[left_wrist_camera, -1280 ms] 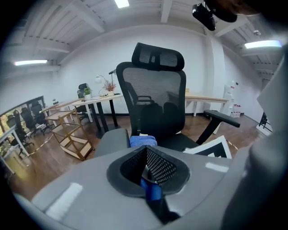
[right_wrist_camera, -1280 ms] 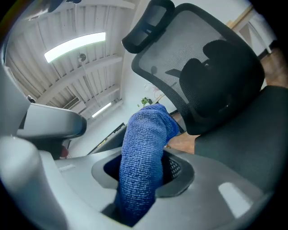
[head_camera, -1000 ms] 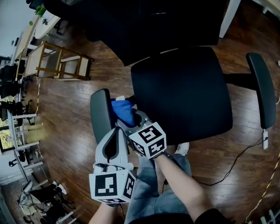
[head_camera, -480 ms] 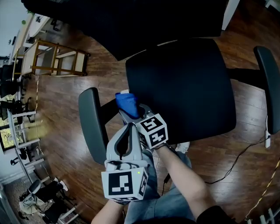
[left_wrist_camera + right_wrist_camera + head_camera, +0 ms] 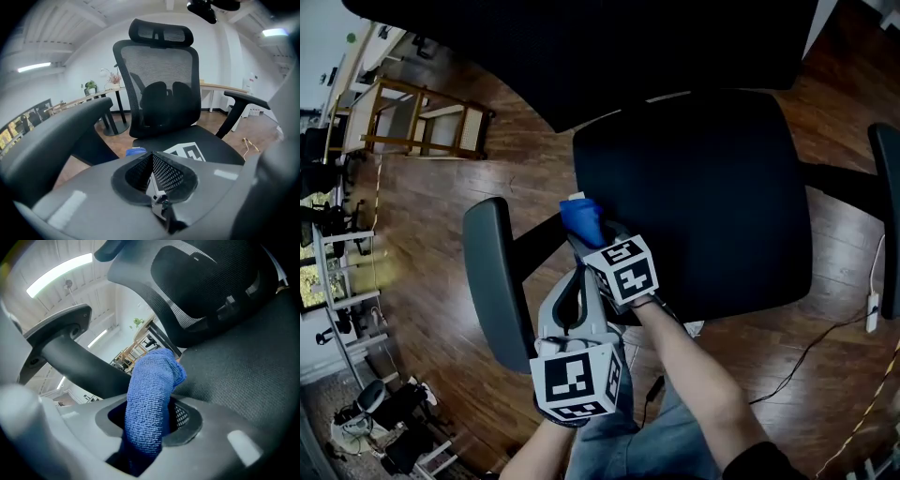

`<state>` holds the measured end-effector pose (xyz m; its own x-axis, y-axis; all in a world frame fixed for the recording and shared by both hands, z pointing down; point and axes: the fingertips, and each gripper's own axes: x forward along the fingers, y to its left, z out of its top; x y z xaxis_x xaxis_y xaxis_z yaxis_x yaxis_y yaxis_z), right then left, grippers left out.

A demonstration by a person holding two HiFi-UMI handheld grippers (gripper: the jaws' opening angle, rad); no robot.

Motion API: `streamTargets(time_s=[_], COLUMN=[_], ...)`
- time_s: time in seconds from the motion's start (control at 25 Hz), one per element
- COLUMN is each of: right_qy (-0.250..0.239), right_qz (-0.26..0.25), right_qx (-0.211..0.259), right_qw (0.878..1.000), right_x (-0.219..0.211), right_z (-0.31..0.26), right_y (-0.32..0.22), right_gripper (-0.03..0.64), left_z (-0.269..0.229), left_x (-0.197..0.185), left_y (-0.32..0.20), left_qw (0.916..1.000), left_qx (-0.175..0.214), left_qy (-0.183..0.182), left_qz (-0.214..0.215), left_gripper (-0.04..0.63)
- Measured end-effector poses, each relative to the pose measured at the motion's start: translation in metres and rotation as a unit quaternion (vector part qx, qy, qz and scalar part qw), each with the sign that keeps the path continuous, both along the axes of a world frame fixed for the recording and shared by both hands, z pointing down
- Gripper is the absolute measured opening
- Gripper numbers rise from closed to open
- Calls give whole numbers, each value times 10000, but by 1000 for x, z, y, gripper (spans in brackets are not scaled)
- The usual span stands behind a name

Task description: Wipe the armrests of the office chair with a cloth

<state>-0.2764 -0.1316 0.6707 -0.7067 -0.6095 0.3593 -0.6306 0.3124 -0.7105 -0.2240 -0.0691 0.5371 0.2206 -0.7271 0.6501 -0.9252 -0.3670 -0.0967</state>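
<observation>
Cloth (image 5: 150, 404) — blue, bunched — was pinched between the fingers of the right gripper (image 5: 587, 240), at the left edge of the office chair seat (image 5: 703, 187), near the left armrest (image 5: 495, 281) but apart from it. Left gripper (image 5: 575, 281) sat just beside the right one, fingers pressed together on nothing.

A dark wood-plank floor (image 5: 422, 234) carries a bare wooden frame (image 5: 422, 117) toward its far left corner, and a metal rack (image 5: 337, 281) stands along its left edge. Near the floor's right edge a thin black cable (image 5: 806, 356) winds across the boards toward a white power strip (image 5: 871, 319). In the left gripper view a potted plant (image 5: 91, 86) sits on a long desk (image 5: 84, 97) by the wall.
</observation>
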Motion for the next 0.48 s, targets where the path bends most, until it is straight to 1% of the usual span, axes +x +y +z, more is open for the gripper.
streamTargets(time_s=[0.12,0.28,0.36,0.48], right_qy=[70,132,177,331], right_qz=[-52,-221,-209,129], right_qx=[-156,-260,-114,259], right_qw=[9998,9993,9996,9990], right_x=[-1,-3,3,27], right_z=[6,9,3,-11], right_y=[-3,-5,-9,-29], right_gripper=[143,141,141,141], left_z=[5,5,5,5], left_x=[-5,-5,-5,-6], left_y=[0,-3,-2,2], left_qw=[9999,9998,9998,9996], left_qx=[-98,-116,-114,-182], left_qy=[47,60,82,134], left_qz=[-100,-154,-166,-192], left_gripper=[5,5,5,5])
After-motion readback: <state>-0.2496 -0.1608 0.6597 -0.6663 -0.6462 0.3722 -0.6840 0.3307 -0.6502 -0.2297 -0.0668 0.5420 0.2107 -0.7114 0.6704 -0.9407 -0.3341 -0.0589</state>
